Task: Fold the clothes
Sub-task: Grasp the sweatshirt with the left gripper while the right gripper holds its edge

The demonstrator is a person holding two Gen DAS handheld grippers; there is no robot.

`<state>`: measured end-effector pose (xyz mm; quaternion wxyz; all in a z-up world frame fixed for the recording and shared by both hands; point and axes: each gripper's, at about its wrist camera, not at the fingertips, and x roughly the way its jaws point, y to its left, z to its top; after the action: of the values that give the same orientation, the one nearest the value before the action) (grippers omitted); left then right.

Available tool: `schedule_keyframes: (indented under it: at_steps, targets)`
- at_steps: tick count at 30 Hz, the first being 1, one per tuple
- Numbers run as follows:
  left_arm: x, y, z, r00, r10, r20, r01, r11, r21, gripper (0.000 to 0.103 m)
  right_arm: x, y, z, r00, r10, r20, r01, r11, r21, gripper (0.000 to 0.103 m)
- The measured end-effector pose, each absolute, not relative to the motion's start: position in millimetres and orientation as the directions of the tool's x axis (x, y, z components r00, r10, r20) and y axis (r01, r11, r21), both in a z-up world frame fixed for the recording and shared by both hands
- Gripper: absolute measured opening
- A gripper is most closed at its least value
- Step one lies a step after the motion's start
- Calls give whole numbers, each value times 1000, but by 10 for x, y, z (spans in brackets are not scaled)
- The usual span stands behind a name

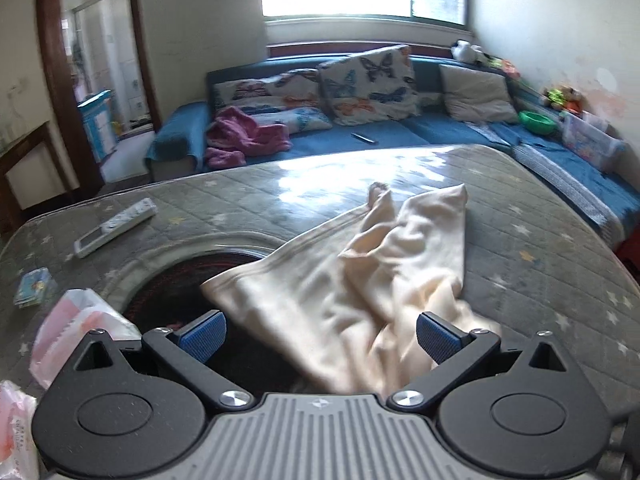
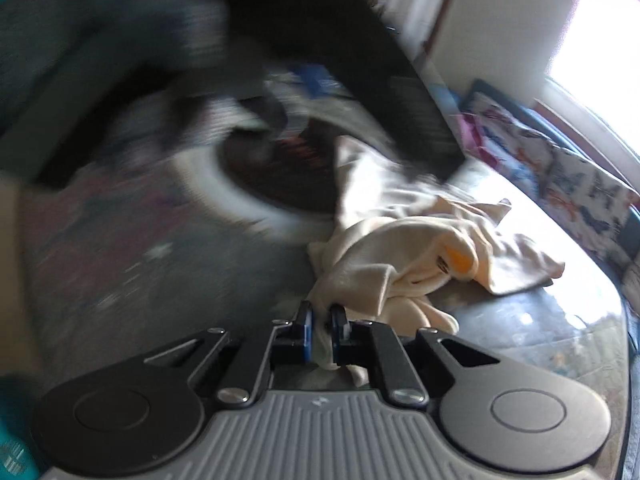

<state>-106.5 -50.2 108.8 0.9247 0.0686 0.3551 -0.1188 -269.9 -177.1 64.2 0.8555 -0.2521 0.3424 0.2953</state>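
At the bottom centre of the right wrist view, the right gripper (image 2: 321, 322) has its blue pads nearly together, pinching an edge of the crumpled cream cotton garment (image 2: 420, 248), which lies mid-frame on the grey star-patterned quilted table cover (image 2: 520, 328). The left gripper (image 1: 320, 334) stands spread wide, pads clear of the cloth passing between them. A white remote control (image 1: 116, 226) lies at left; the right view's upper left is motion-blurred.

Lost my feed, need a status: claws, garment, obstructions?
Left claw open over cream garment. Right claw shut on garment edge. Remote lying clear of it.
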Motion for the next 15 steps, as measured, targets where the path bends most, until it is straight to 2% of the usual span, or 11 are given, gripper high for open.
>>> schedule_keyframes:
  at_steps: [7, 10, 15]
  targets:
    - [-1245, -521, 890, 690, -197, -697, 329, 942, 60, 101, -3035, -2011, 878, 506, 449, -736, -722, 688, -77, 15]
    - [-1327, -371, 829, 681, -192, -707, 314, 949, 44, 100, -2971, -2218, 981, 540, 429, -724, -670, 740, -61, 15]
    - [-1662, -199, 856, 671, -267, -691, 363, 932, -8, 101, -2545, -2664, 1059, 607, 354, -711, -516, 857, -13, 19]
